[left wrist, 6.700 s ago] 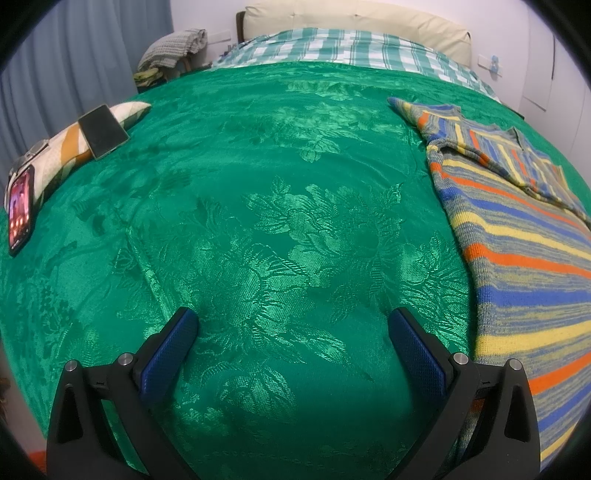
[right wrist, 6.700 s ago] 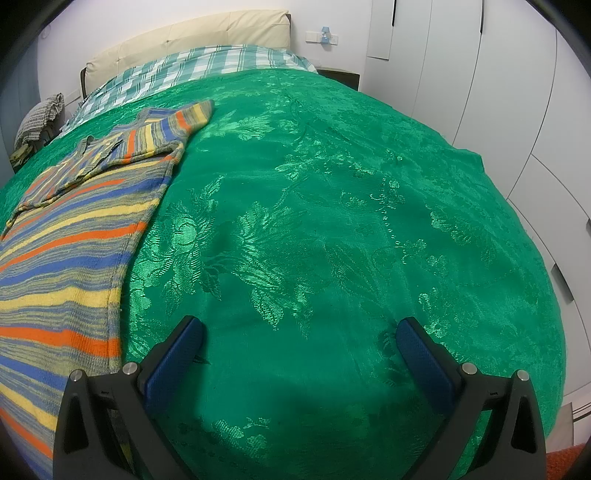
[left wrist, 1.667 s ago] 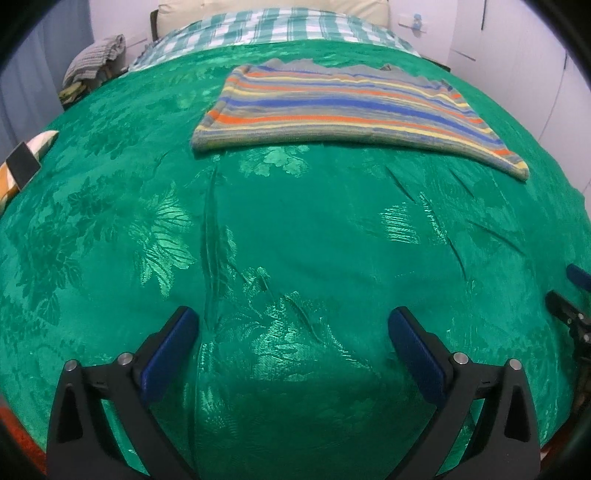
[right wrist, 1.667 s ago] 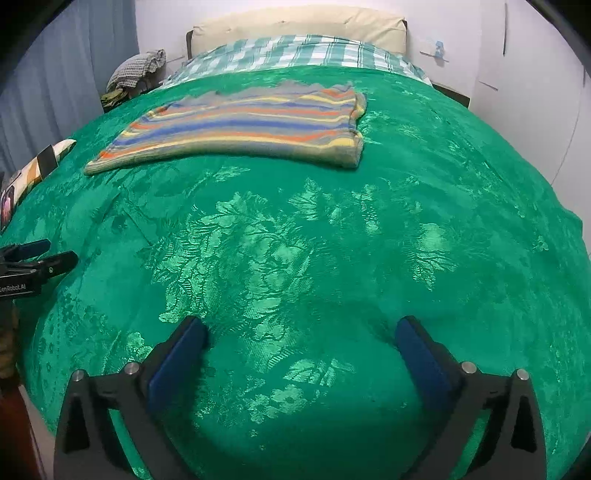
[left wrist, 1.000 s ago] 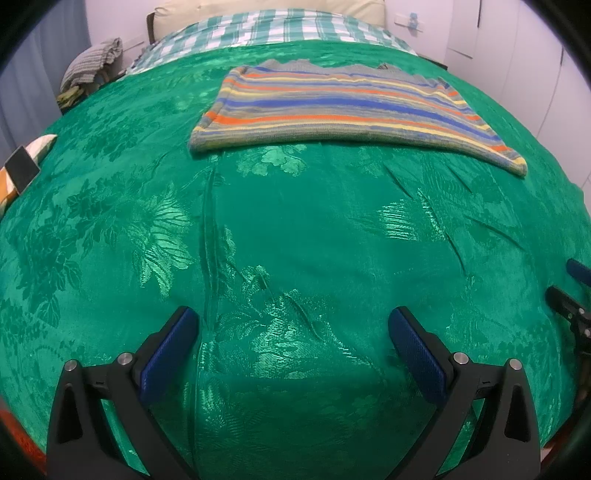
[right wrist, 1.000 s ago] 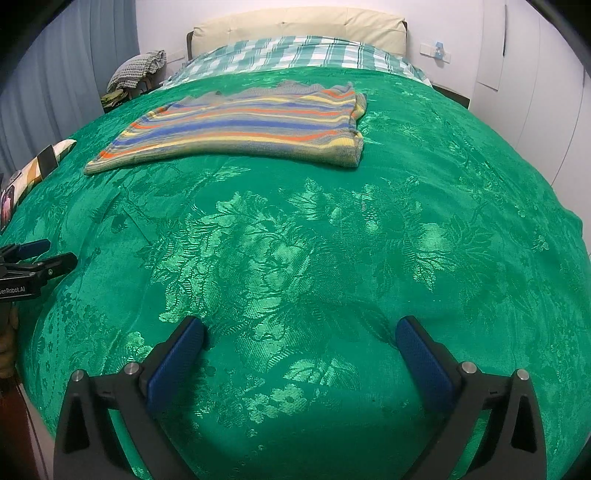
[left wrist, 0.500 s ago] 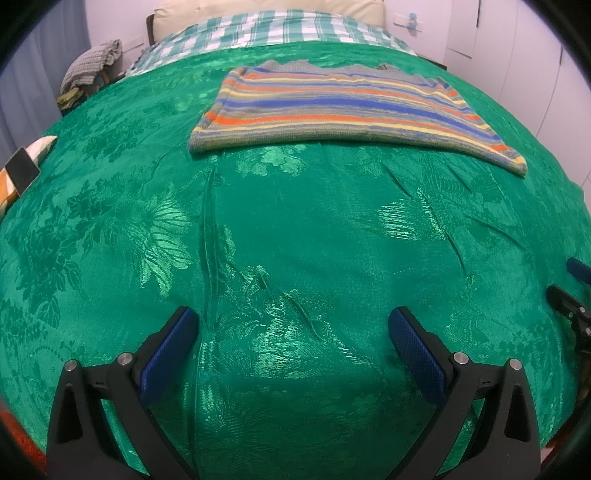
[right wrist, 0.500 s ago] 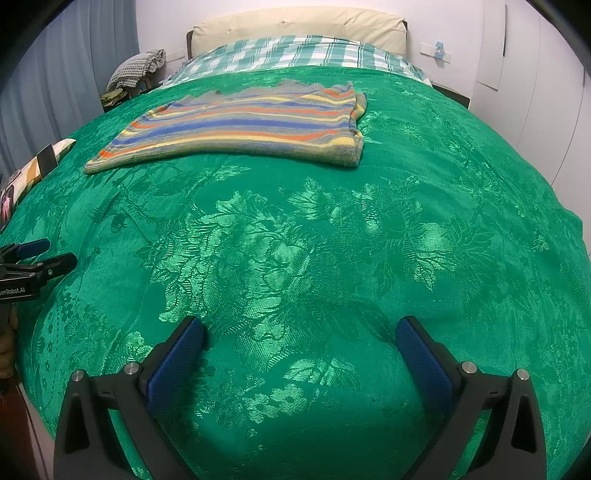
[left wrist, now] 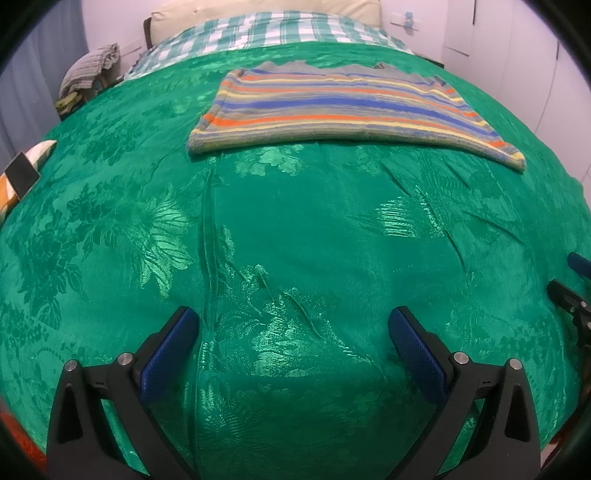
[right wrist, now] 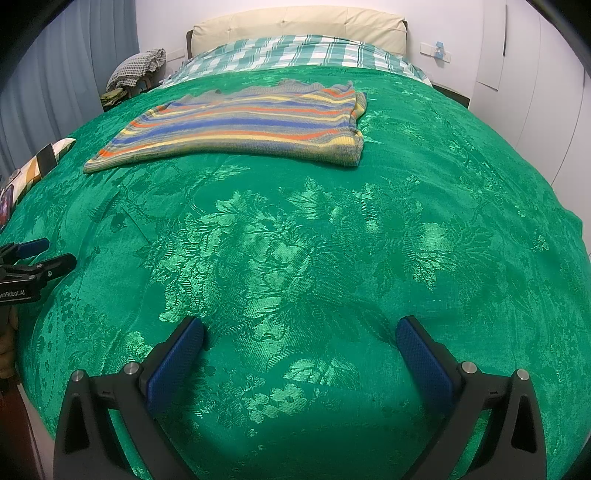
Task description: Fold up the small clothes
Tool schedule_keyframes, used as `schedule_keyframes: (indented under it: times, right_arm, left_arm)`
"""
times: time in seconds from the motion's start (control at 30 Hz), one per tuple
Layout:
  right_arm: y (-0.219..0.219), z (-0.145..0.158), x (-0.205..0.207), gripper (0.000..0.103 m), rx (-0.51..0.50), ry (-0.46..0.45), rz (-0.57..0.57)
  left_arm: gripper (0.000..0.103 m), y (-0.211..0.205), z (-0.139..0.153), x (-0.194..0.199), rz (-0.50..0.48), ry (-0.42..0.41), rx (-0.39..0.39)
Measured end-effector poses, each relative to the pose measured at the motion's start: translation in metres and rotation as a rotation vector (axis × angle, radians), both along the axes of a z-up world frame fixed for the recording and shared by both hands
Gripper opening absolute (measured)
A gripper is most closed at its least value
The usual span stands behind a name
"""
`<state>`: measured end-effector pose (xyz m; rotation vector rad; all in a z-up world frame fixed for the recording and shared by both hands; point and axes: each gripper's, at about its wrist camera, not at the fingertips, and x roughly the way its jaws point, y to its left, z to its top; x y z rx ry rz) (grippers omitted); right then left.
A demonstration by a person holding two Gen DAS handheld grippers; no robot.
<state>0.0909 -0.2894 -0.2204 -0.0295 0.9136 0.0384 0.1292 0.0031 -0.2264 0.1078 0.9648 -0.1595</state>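
Note:
A striped knit sweater (left wrist: pixel 332 110) in orange, blue, yellow and grey lies folded flat on the green bedspread (left wrist: pixel 295 221), far from both grippers; it also shows in the right wrist view (right wrist: pixel 240 122). My left gripper (left wrist: pixel 293 325) is open and empty above the near part of the bedspread. My right gripper (right wrist: pixel 299 332) is open and empty above the near part too. The right gripper's tips show at the right edge of the left wrist view (left wrist: pixel 572 288). The left gripper shows at the left edge of the right wrist view (right wrist: pixel 33 266).
A checked sheet (right wrist: pixel 295 51) and a cream headboard (right wrist: pixel 295 22) are at the far end. A striped cushion with a black phone (left wrist: pixel 22 170) lies at the left edge. A pile of clothes (right wrist: pixel 136 70) sits far left. White cupboards (right wrist: pixel 535 74) stand on the right.
Since 6.7 s ago both grippers have drawn back from beside the sweater to the foot of the bed, and the sweater now lies folded. Nothing has moved in the last second.

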Motion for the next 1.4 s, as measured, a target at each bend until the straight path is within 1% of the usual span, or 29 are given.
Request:
schedule_keyframes:
  times: [0.47, 0.53, 0.57, 0.6, 0.63, 0.67, 0.7, 0.73, 0.8, 0.87, 0.93, 1.0, 1.03, 1.07, 1.13, 1.2, 1.23, 1.27, 1.3, 1.33, 1.37, 1.4]
  right_arm:
    - [-0.001, 0.001, -0.001, 0.103, 0.000, 0.002, -0.001]
    - [-0.002, 0.002, 0.000, 0.103, 0.002, 0.020, -0.008]
    - [-0.002, 0.003, 0.002, 0.103, 0.002, 0.041, -0.004]
    - [-0.002, 0.007, 0.004, 0.102, 0.002, 0.070, 0.007]
    - [-0.005, 0.013, 0.006, 0.102, 0.014, 0.093, 0.027]
    - [-0.010, 0.020, 0.008, 0.102, 0.039, 0.093, 0.041]
    - [-0.017, 0.030, 0.009, 0.102, 0.073, 0.068, 0.047]
    - [-0.028, 0.039, 0.013, 0.102, 0.105, 0.043, 0.049]
    - [-0.050, 0.052, 0.035, 0.102, 0.157, 0.030, 0.046]
    - [-0.076, 0.061, 0.070, 0.102, 0.232, 0.038, 0.030]
    - [-0.099, 0.065, 0.108, 0.102, 0.319, 0.044, 0.017]
    - [-0.119, 0.063, 0.151, 0.098, 0.395, 0.077, 0.006]
    - [-0.129, 0.059, 0.175, 0.094, 0.431, 0.105, 0.004]
    - [-0.136, 0.054, 0.196, 0.089, 0.470, 0.140, 0.010]
    - [-0.146, 0.043, 0.232, 0.080, 0.527, 0.194, 0.012]
    - [-0.152, 0.031, 0.264, 0.077, 0.554, 0.238, 0.023]
    - [-0.151, 0.027, 0.277, 0.075, 0.562, 0.246, 0.033]
    - [-0.150, 0.021, 0.289, 0.072, 0.580, 0.250, 0.046]
    - [-0.150, 0.016, 0.300, 0.070, 0.604, 0.252, 0.052]
    - [-0.149, 0.011, 0.308, 0.064, 0.625, 0.253, 0.051]
    - [-0.149, 0.007, 0.316, 0.052, 0.655, 0.254, 0.045]
    - [-0.149, 0.004, 0.321, 0.042, 0.678, 0.254, 0.037]
  left_arm:
    - [0.102, 0.000, 0.000, -0.001, -0.001, -0.004, 0.003]
    - [0.103, -0.001, 0.006, -0.001, -0.007, 0.018, 0.014]
    - [0.101, -0.001, 0.013, -0.002, -0.006, 0.035, 0.030]
    - [0.101, -0.005, 0.024, -0.007, -0.022, 0.028, 0.043]
    - [0.101, -0.008, 0.031, -0.010, -0.046, 0.005, 0.045]
    - [0.101, -0.016, 0.045, -0.016, -0.095, -0.044, 0.049]
    - [0.101, -0.026, 0.054, -0.020, -0.138, -0.080, 0.053]
    - [0.101, -0.044, 0.063, -0.021, -0.212, -0.113, 0.058]
    - [0.101, -0.076, 0.070, -0.016, -0.318, -0.131, 0.065]
    - [0.101, -0.121, 0.072, -0.001, -0.432, -0.140, 0.084]
    - [0.101, -0.164, 0.068, 0.022, -0.511, -0.134, 0.086]
    - [0.100, -0.192, 0.060, 0.044, -0.529, -0.128, 0.080]
    - [0.096, -0.205, 0.054, 0.058, -0.530, -0.119, 0.072]
    - [0.087, -0.219, 0.047, 0.072, -0.536, -0.095, 0.057]
    - [0.080, -0.240, 0.034, 0.088, -0.554, -0.055, 0.040]
    - [0.080, -0.257, 0.027, 0.095, -0.588, -0.076, 0.050]
    - [0.076, -0.262, 0.027, 0.096, -0.608, -0.099, 0.054]
    - [0.058, -0.266, 0.027, 0.098, -0.630, -0.117, 0.042]
    - [0.046, -0.267, 0.027, 0.100, -0.638, -0.122, 0.027]
    - [0.013, -0.266, 0.027, 0.103, -0.628, -0.123, 0.016]
    - [0.009, -0.261, 0.029, 0.108, -0.596, -0.123, -0.008]
    - [0.009, -0.256, 0.032, 0.110, -0.585, -0.121, -0.050]
